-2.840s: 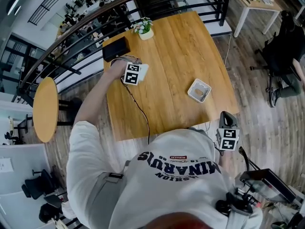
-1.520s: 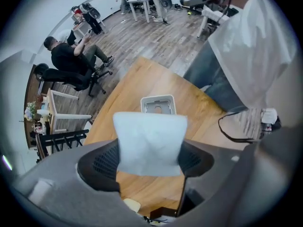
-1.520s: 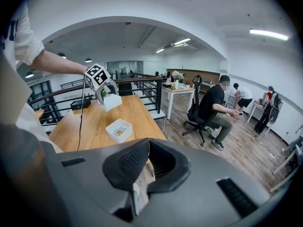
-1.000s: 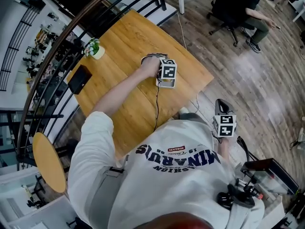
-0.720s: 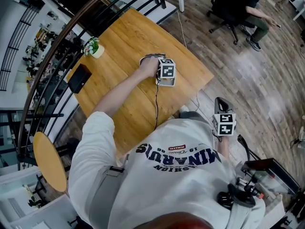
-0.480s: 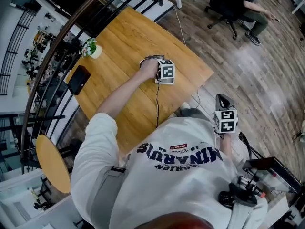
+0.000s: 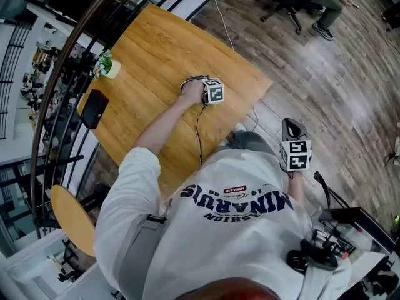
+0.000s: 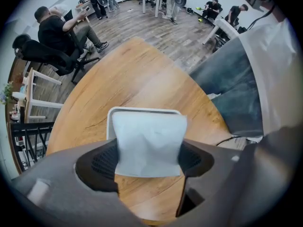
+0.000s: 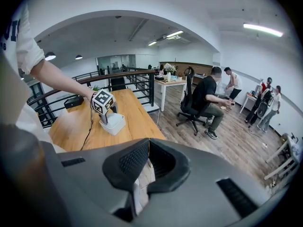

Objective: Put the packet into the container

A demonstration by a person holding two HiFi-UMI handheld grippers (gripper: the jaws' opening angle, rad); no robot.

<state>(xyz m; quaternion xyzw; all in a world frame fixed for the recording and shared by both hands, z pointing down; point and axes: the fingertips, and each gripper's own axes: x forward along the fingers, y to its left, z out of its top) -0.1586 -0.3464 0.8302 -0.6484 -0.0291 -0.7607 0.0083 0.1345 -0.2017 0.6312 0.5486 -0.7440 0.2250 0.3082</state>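
Gripping the white packet [image 8: 149,143] by its sides, the left gripper [image 8: 149,163] is hanging straight over the container [image 8: 142,110], whose rim is showing at 12 o'clock. Packet isn't inside yet, so I'd say the drop-in is pending. Right gripper [image 9: 147,148] is idling at 4 o'clock off the table [image 7: 156,49], jaws closed on nothing.

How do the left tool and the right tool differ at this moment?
The left tool grips a white packet; the right tool is shut and empty. The left tool points down over the container; the right tool hangs beside the table, over floor. Both are grey, with dark jaws.
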